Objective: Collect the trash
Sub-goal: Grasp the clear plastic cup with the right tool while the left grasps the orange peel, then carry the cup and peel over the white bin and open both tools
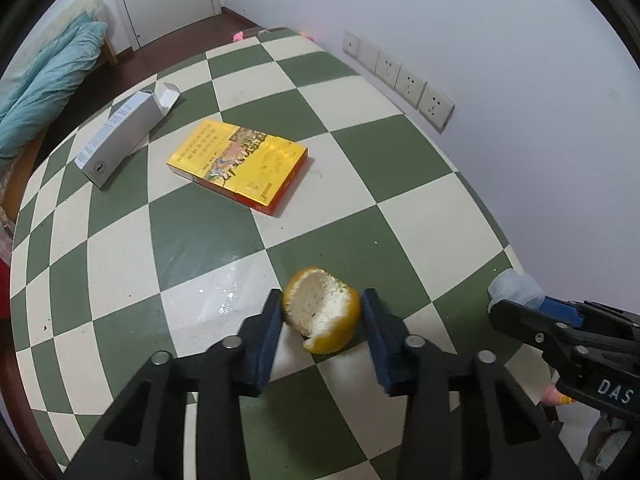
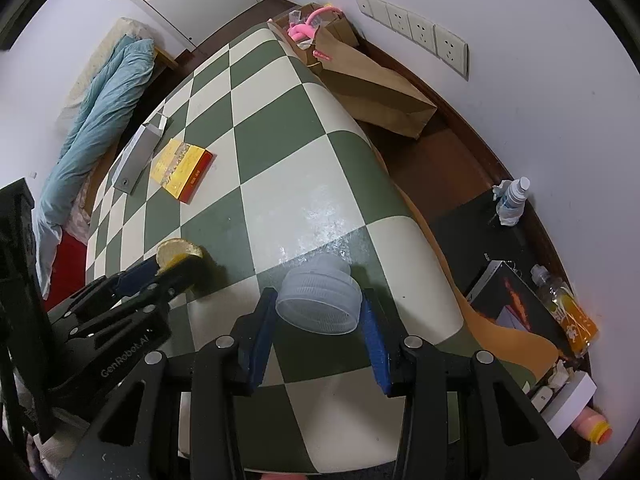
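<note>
While the left tool (image 1: 322, 312) is clamped on the curled orange peel (image 1: 322, 310) at the near edge of the checkered tabletop (image 1: 208, 232), its pads (image 1: 272, 320) press only on the outer curve of the rind. That peel looks soft and hollow, so it may fold or slip out when lifted, and a squeeze could leave juice on the cloth. To the right, the right tool (image 2: 320, 304) is closed on a translucent plastic cap (image 2: 320, 304), holding it by its ribbed rim. The wall looks thin and slick, so a tilt could let it pop free and roll off the near right edge toward the floor. Both tools sit close together and could knock each other. Farther off at the left lie a yellow box (image 1: 238, 164) and an open grey carton (image 1: 120, 136), not yet collected.
</note>
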`<action>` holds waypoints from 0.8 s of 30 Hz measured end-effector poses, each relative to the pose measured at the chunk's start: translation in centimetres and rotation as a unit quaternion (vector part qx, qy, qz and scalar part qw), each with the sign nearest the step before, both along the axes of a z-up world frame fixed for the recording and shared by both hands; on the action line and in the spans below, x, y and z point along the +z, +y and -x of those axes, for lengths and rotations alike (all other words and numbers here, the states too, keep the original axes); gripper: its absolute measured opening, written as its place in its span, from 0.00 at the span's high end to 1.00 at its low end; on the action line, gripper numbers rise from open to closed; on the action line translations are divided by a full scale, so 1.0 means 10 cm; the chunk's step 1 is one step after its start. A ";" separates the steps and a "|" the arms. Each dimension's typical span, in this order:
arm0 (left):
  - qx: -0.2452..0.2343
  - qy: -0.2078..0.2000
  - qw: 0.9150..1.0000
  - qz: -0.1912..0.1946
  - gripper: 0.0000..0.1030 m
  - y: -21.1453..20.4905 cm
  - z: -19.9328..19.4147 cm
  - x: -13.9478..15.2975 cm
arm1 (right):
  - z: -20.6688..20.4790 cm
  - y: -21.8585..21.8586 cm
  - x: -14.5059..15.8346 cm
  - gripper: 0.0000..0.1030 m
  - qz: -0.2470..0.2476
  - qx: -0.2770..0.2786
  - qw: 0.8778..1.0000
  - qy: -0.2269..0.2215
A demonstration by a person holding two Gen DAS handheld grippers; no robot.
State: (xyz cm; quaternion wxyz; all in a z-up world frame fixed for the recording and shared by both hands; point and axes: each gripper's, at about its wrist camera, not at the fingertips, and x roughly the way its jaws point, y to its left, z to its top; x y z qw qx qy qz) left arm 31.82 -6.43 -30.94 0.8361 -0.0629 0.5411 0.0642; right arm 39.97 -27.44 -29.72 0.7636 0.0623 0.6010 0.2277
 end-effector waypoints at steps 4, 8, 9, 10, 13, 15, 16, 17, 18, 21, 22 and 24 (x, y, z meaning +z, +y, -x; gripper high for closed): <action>0.007 -0.003 1.000 -0.013 0.74 0.00 0.11 0.07 | 0.02 0.02 0.02 0.58 0.001 0.002 1.000 -0.003; 0.020 -0.016 0.999 -0.024 0.74 0.03 0.29 0.23 | 0.07 0.07 0.10 0.58 0.000 0.010 1.000 -0.015; 0.024 -0.021 0.999 -0.025 0.74 0.05 0.33 0.28 | 0.08 0.08 0.13 0.58 0.000 0.013 1.000 -0.017; 0.031 -0.030 0.999 -0.025 0.74 0.09 0.39 0.36 | 0.10 0.10 0.18 0.58 -0.001 0.016 1.000 -0.022; 0.045 -0.047 0.998 -0.021 0.74 0.19 0.52 0.54 | 0.16 0.17 0.32 0.58 -0.006 0.027 0.999 -0.037; 0.059 -0.061 0.996 -0.020 0.74 0.27 0.66 0.70 | 0.22 0.22 0.43 0.58 -0.009 0.035 0.998 -0.047; 0.069 -0.068 0.995 -0.018 0.74 0.33 0.73 0.78 | 0.25 0.26 0.50 0.58 -0.012 0.041 0.998 -0.054; 0.080 -0.077 0.994 -0.016 0.74 0.40 0.84 0.89 | 0.29 0.30 0.56 0.58 -0.014 0.046 0.997 -0.058; 0.088 -0.083 0.992 -0.018 0.74 0.46 0.92 0.96 | 0.34 0.36 0.63 0.58 -0.019 0.055 0.996 -0.063; 0.117 -0.102 0.988 -0.027 0.74 0.70 1.19 1.21 | 0.49 0.58 0.82 0.58 -0.033 0.080 0.994 -0.073; 0.129 -0.108 0.985 -0.032 0.74 0.83 1.34 1.32 | 0.54 0.66 0.87 0.58 -0.037 0.090 0.992 -0.075; 0.150 -0.113 0.981 -0.041 0.74 1.03 1.57 1.47 | 0.66 0.86 1.00 0.58 -0.049 0.111 0.989 -0.082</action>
